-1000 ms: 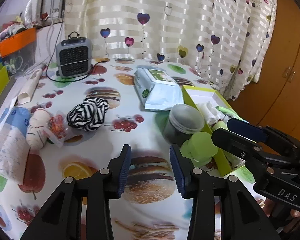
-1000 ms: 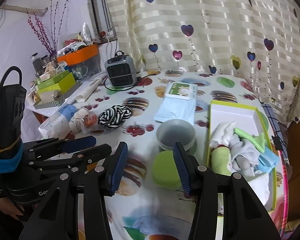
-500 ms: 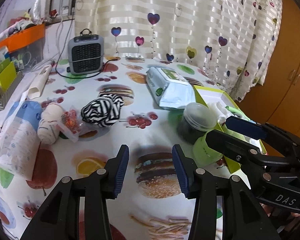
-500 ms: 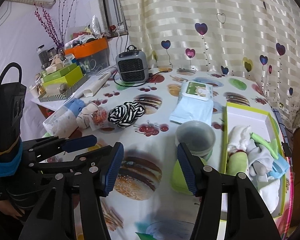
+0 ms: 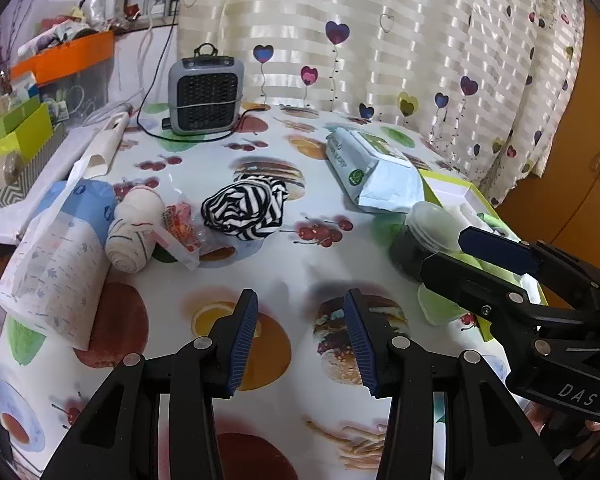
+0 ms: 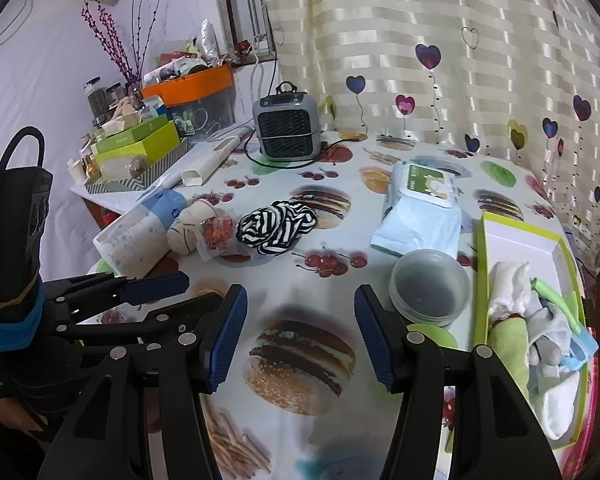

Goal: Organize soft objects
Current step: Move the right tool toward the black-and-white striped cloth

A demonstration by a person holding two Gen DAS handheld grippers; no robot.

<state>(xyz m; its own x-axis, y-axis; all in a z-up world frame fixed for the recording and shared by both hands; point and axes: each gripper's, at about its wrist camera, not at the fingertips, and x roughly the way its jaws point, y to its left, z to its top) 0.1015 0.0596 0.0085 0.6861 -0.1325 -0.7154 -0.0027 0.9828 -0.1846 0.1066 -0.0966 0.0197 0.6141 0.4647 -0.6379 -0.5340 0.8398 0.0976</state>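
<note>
A black-and-white striped cloth bundle lies mid-table. Left of it lie a rolled cream sock and a small clear packet. A lime-edged white box at the right holds several rolled cloths. My left gripper is open and empty above the tablecloth, well short of the striped bundle. My right gripper is open and empty over the burger print, and it shows at the right of the left wrist view.
A wet-wipe pack, a lidded round tub on a green lid, a tissue pack, a grey heater with cable, a white tube and stacked boxes at the far left.
Both grippers have pulled back and swung left, so the striped bundle and sock sit nearer the view centres. Both jaws have opened a little wider. Nothing was picked up.
</note>
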